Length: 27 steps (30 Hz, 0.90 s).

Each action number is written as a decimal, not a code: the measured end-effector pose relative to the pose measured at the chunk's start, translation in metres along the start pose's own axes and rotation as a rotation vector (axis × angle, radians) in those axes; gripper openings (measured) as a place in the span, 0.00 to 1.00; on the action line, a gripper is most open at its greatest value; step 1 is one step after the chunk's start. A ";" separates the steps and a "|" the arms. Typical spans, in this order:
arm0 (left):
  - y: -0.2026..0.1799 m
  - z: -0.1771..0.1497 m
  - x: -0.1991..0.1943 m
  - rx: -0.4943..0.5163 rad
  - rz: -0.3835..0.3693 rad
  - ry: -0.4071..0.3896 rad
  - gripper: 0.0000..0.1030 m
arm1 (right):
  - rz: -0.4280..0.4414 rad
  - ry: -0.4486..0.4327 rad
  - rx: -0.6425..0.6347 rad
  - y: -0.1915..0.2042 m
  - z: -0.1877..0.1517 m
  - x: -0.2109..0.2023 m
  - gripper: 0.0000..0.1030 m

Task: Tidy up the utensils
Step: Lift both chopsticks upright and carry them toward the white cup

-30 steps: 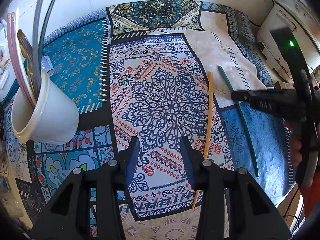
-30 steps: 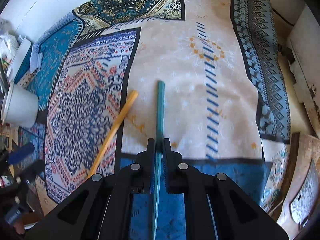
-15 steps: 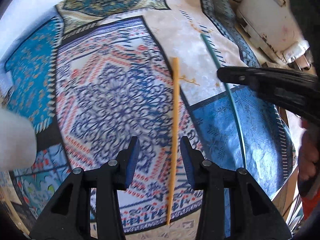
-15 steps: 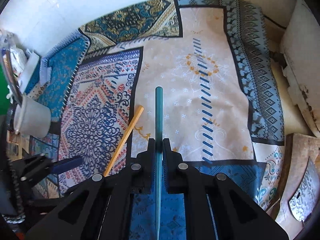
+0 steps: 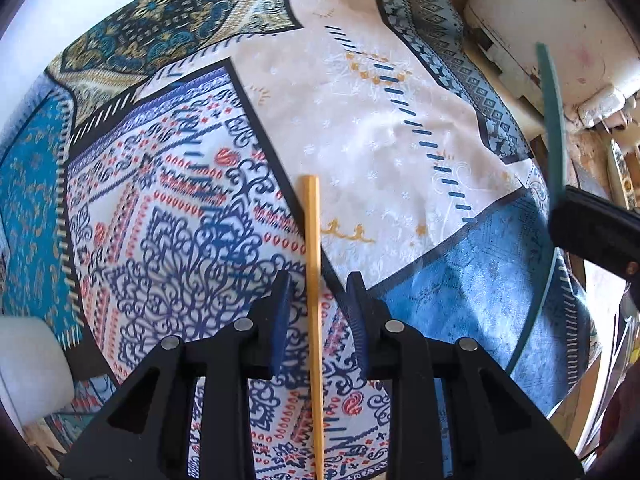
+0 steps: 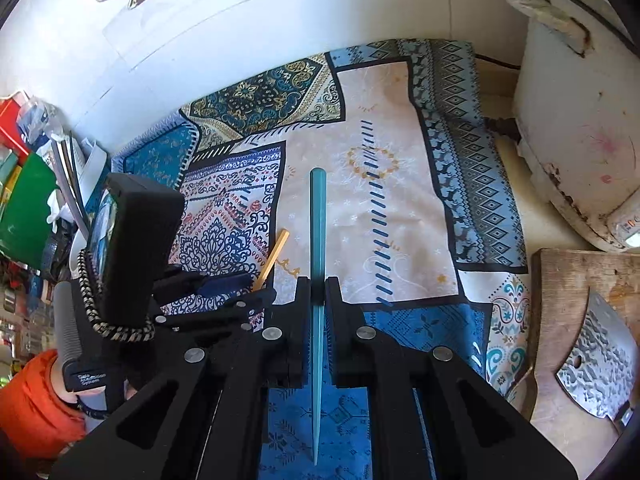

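A patterned patchwork tablecloth (image 5: 392,132) covers the work surface, and almost everything the task concerns lies on it or hangs over it. At the far left edge of the cloth, in the right wrist view, a white utensil holder (image 6: 76,252) stands mostly hidden behind the other rig, with several thin grey and dark handles rising from it. I judge this to be the place the loose pieces are meant to go, and that some sorting is already done. A wooden cutting board (image 6: 560,320) with a cleaver (image 6: 596,364) on it sits off the cloth at the right and looks untouched.

Two chopsticks are not yet stowed. The right gripper (image 6: 318,292) is clamped tight on the teal chopstick (image 6: 318,216), which runs straight along the fingers, its blunt end pointing forward. From the left wrist view this stick appears raised off the cloth, with its shadow below. The yellow wooden chopstick (image 5: 312,280) lies flat on the cloth. The left gripper (image 5: 318,308) is spread wide around it, one finger on each side, neither visibly touching the stick.

So the work seems past its start but unfinished: one stick is in hand and has to travel left to the holder, the other is bracketed but not gripped, and both are well apart from the holder.
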<state>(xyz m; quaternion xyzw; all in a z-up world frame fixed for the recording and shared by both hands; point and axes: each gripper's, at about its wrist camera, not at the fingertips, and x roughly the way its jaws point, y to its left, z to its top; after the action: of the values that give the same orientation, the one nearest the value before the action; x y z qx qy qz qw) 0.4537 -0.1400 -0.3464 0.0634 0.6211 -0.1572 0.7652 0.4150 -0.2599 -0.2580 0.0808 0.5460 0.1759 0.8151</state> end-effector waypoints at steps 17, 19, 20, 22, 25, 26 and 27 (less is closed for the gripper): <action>0.000 -0.020 -0.019 0.004 -0.015 -0.056 0.04 | -0.012 -0.082 0.036 0.005 -0.004 -0.030 0.06; 0.006 -0.026 -0.031 -0.008 -0.025 -0.080 0.04 | -0.016 -0.097 0.032 0.010 -0.005 -0.036 0.06; 0.007 -0.030 -0.039 -0.013 -0.033 -0.100 0.04 | -0.017 -0.103 0.032 0.012 -0.005 -0.038 0.06; 0.009 -0.038 -0.055 -0.018 -0.042 -0.132 0.04 | -0.017 -0.117 0.026 0.018 -0.006 -0.044 0.06; 0.010 -0.050 -0.080 -0.022 -0.046 -0.183 0.04 | -0.018 -0.136 0.013 0.027 -0.006 -0.050 0.06; 0.010 -0.052 -0.089 -0.021 -0.043 -0.201 0.04 | -0.018 -0.143 0.008 0.031 -0.007 -0.052 0.06; 0.010 -0.054 -0.095 -0.023 -0.043 -0.217 0.04 | -0.017 -0.148 0.004 0.035 -0.007 -0.054 0.06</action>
<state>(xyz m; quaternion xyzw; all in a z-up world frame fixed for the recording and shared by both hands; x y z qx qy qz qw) 0.3894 -0.0997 -0.2667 0.0239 0.5377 -0.1726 0.8249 0.3831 -0.2484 -0.2026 0.0905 0.4851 0.1614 0.8546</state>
